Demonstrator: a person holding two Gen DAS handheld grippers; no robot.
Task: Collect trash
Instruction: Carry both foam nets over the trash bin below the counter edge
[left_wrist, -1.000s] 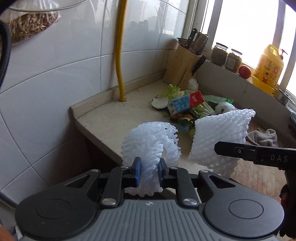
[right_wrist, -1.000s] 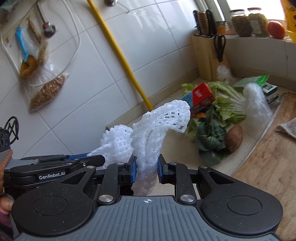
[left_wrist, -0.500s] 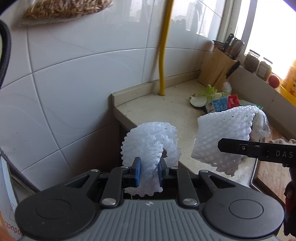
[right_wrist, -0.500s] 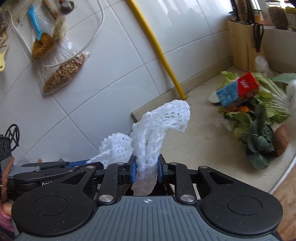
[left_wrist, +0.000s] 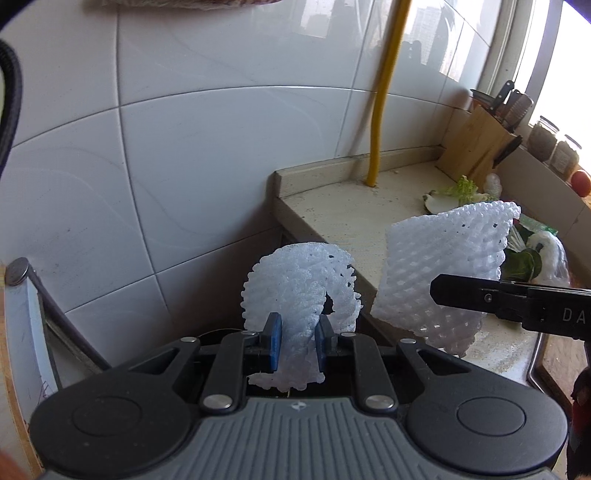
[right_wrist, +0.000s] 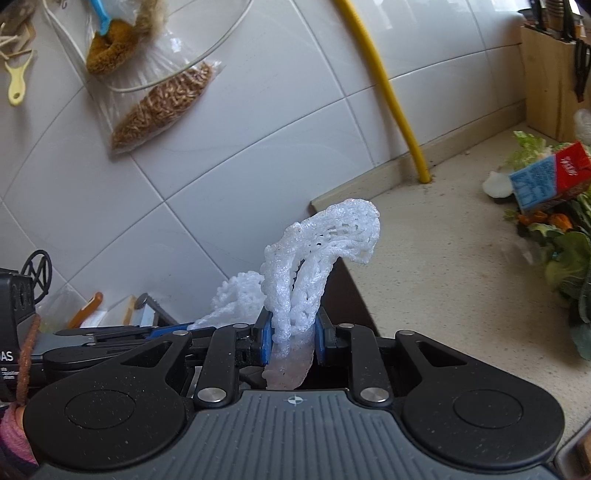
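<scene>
The left hand-held gripper (left_wrist: 295, 341) is clamped on a white foam net (left_wrist: 301, 291); the blue pads squeeze its lower part so the soft curl stands up and cannot slip away. The right hand-held gripper (right_wrist: 291, 341) is clamped on a second foam net (right_wrist: 321, 258); it too is pinched low down, so its top flops over. Both nets are up in the air, off the table (right_wrist: 424, 266), past its end by the tiled wall (left_wrist: 184, 166); I think they are held there because they are on the way to a bin, though no bin shows. Each gripper has one net, so two bits of trash go in one trip. More trash lies far back on the table: a red and blue carton (right_wrist: 546, 177) and green leaves (right_wrist: 569, 258); they wait there for later, I think.
</scene>
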